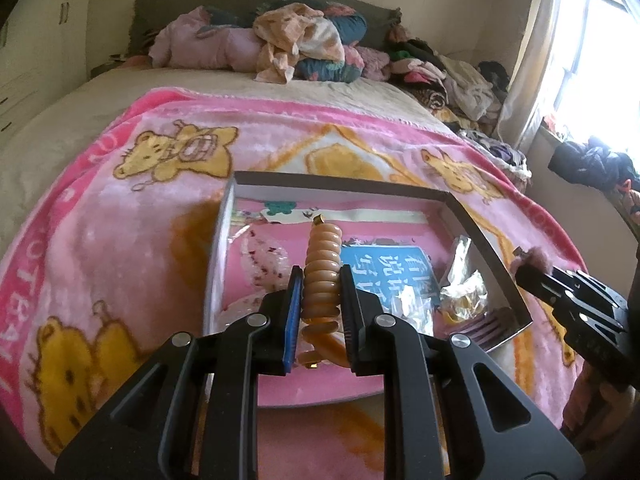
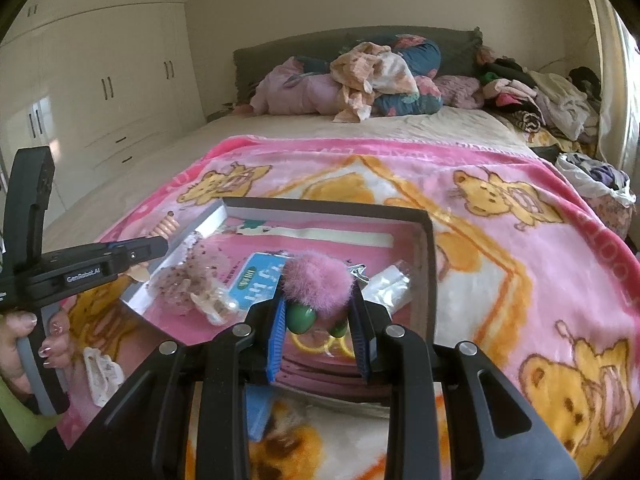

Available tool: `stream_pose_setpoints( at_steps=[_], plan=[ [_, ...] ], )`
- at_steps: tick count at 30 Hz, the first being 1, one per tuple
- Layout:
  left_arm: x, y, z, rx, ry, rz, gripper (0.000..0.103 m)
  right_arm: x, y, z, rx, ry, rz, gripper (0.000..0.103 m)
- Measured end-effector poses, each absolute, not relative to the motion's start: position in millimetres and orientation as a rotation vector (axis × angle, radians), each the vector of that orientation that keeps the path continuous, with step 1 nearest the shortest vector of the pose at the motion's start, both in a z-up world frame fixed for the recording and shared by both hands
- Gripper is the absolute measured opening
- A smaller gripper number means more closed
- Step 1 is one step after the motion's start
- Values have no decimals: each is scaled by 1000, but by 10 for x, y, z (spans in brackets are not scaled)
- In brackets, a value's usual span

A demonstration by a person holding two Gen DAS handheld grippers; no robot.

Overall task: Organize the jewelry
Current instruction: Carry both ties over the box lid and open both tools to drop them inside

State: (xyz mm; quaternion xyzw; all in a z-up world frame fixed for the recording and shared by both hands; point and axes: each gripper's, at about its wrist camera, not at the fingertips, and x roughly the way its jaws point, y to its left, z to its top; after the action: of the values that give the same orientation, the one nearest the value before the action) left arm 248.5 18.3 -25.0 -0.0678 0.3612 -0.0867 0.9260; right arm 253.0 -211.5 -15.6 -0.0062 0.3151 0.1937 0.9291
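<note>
The left claw point(image 1: 320, 284) pinches a tan coil hair tie point(image 1: 322, 276) at lower centre, above the open box point(image 1: 340, 186) on the pink blanket point(image 1: 120, 220). The right claw point(image 2: 318, 312) pinches a pink fluffy hair tie point(image 2: 316, 280) with green beads point(image 2: 301, 319), over the box's near right part.

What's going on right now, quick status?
Left gripper shut on coiled hair tie. Right gripper shut on pink pompom. Both over open box. Nothing blocking.
</note>
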Motion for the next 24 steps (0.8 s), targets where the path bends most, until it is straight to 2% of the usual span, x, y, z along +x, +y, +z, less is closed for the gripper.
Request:
stream_pose_setpoints(
  at_steps=[24],
  plan=[
    [2844, -397, -551, -41, 826, -311, 12, 2811, -2309, -484, -18, 735, 320, 29]
  ],
)
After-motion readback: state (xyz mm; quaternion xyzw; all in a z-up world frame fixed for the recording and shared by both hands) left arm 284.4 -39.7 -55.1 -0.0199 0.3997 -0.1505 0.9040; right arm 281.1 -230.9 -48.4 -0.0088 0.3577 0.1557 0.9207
